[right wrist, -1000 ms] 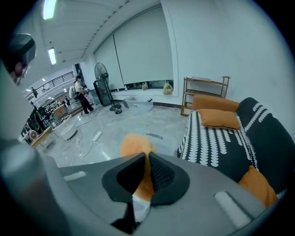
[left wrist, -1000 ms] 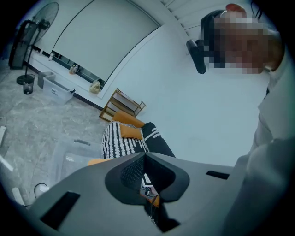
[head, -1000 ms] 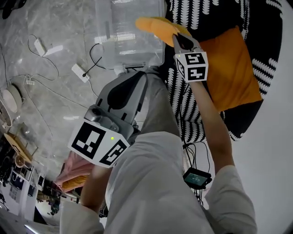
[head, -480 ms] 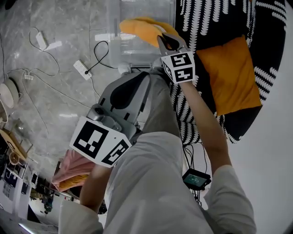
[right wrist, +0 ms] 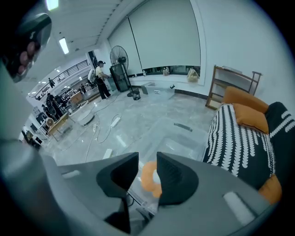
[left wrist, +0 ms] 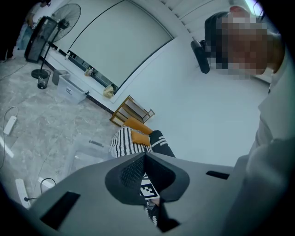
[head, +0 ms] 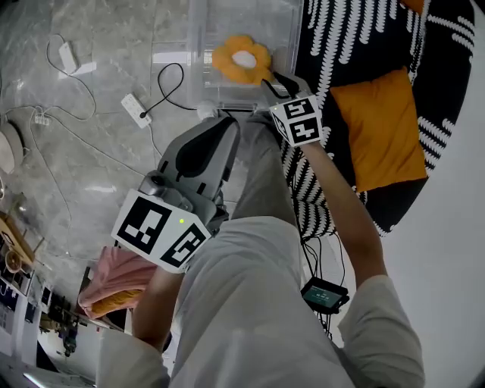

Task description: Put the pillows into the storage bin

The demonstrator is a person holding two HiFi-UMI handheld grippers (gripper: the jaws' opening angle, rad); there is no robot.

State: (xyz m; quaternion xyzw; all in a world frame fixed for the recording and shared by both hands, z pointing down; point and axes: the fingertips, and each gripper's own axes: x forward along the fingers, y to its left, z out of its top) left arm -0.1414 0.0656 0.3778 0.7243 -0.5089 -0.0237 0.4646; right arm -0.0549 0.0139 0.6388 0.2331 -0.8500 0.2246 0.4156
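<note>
Right tongs [right wrist: 147, 159]: jaws opening, with a clear gap and nothing pressed between the pads. Through that gap the right gripper view shows part of a flower-shaped orange pillow [head: 242, 59] below. Only the head view shows the whole pillow, white centre up, inside the clear storage bin [head: 235, 19] and apart from the tongs.

Left tongs [left wrist: 144, 156]: pads meet at the tips, holding nothing. They are raised over the person's lap, well short of the bin. Its view catches the right gripper's marker cube [left wrist: 148, 190] just under the pads.

Square orange pillow [head: 383, 129]: on the black-and-white patterned seat [head: 341, 45], right of the bin.

Only the right gripper view shows a standing fan [right wrist: 120, 64] far across the marble floor [head: 91, 167].
</note>
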